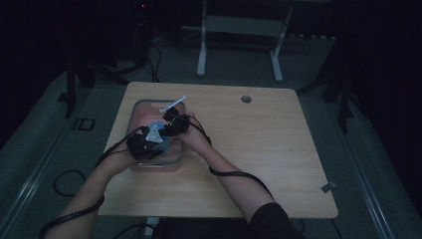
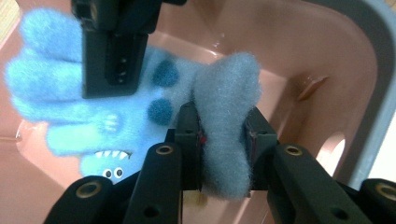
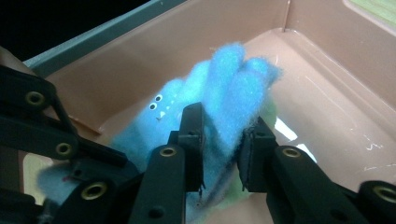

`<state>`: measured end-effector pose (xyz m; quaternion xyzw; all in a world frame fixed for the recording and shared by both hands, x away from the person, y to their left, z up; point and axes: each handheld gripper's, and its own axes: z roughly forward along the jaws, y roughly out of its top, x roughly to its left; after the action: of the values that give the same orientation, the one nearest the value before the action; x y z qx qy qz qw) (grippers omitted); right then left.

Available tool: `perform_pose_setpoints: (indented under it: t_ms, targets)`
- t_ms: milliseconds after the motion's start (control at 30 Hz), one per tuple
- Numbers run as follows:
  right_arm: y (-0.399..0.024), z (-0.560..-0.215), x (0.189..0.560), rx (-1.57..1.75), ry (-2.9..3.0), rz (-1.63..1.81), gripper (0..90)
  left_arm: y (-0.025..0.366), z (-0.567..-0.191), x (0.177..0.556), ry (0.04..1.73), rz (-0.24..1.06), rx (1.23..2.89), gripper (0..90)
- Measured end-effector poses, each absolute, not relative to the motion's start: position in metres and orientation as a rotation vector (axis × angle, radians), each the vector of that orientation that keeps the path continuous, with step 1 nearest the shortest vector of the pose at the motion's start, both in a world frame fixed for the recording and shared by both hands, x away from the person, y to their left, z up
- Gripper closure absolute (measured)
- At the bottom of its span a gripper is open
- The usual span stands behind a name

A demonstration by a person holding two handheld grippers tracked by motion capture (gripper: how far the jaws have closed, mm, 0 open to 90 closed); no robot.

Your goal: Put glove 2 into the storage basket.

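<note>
A fuzzy blue glove [image 2: 116, 112] with darker spots and a small monster face hangs inside a pink basin [image 2: 299, 42]. My left gripper [image 2: 223, 135] is shut on its grey-blue cuff [image 2: 226, 93], and the pads press into the fleece. My right gripper [image 3: 223, 144] is shut on the glove's fingers [image 3: 229, 88], with the face just beyond the jaws. In the high view both grippers, left [image 1: 149, 144] and right [image 1: 171, 124], meet over the basin [image 1: 133, 112] with the glove [image 1: 157, 122] between them.
The basin has a grey rim and stands at the left of a wooden table [image 1: 259, 149]. A thin white rod [image 1: 172, 103] lies across its far rim. A round cable hole [image 1: 246, 98] is near the table's back edge. Cables trail from both grippers.
</note>
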<state>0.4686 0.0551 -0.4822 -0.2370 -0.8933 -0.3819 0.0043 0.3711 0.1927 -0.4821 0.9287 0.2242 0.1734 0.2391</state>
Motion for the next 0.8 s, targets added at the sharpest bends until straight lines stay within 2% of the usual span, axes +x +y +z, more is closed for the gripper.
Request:
perform_pose_setpoints:
  t_ms: [300,433,500,633,733,800]
  targets:
    - [0.051,-0.477,0.469,-0.775,-2.844,-1.214,58.1,0.194,-0.484,0.373,0.65,0.453,2.533,65.2]
    - [0.041,-0.471,0.471,-0.78,-2.823,-1.252,49.5,0.195,-0.483,0.373,0.709,0.465,2.505,48.8]
    - [0.037,-0.468,0.47,-0.766,-2.814,-1.26,45.9,0.195,-0.479,0.372,0.739,0.488,2.471,37.3]
    - [0.03,-0.462,0.468,-0.757,-2.761,-1.301,38.0,0.195,-0.471,0.373,0.791,0.446,2.42,13.0]
    - [0.025,-0.459,0.465,-0.741,-2.761,-1.322,31.6,0.193,-0.467,0.371,0.807,0.443,2.376,3.4]
    - [0.019,-0.457,0.462,-0.719,-2.766,-1.335,26.5,0.192,-0.464,0.367,0.806,0.441,2.336,1.9]
